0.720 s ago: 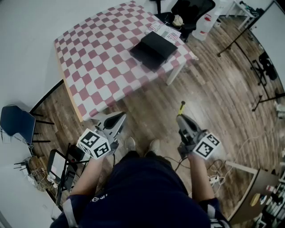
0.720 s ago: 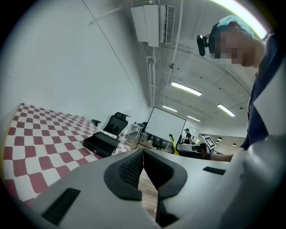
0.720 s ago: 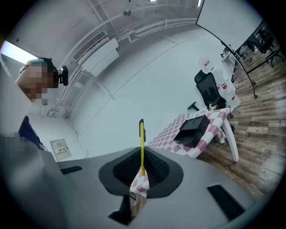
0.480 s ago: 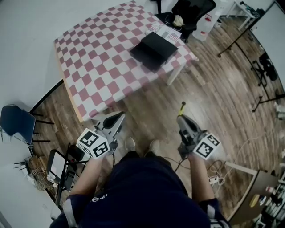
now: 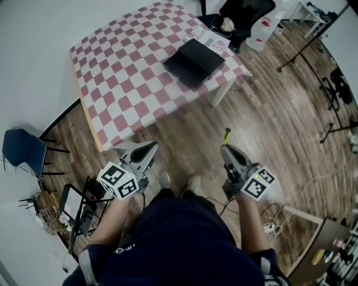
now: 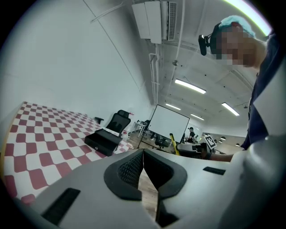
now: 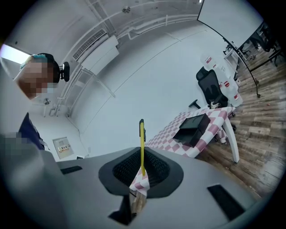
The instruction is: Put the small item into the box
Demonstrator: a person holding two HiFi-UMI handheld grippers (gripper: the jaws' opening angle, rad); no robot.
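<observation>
The person stands on a wooden floor [image 5: 268,111], well back from the worktop [image 5: 123,84], which is covered in a red-and-white checked cloth. A gripper is in each hand, both held low in front of the body and pointing towards the worktop.

The right gripper [image 5: 224,148] [image 7: 142,172] has its jaws pinched on a thin yellow stick [image 5: 226,136] [image 7: 141,143] with a black tip. The stick pokes out beyond the jaws, roughly in line with them. This small item is in the air above the floor, well apart from the box.

The left gripper [image 5: 152,147] [image 6: 143,154] has its jaws pressed together at the tips, and the left gripper view shows nothing between them.

The black box [image 5: 194,60] [image 6: 103,141] [image 7: 193,129] rests on the worktop near its far right corner, just beside some printed papers [image 5: 210,39]. Whether it is open cannot be told.

Beyond that corner stands a black office chair [image 5: 243,14] [image 6: 118,121] [image 7: 211,87], with a white jug [image 5: 263,28] near it on the floor. A blue chair [image 5: 19,153] stands by the wall to the person's left. The person's two light shoes [image 5: 164,180] show between the grippers.
</observation>
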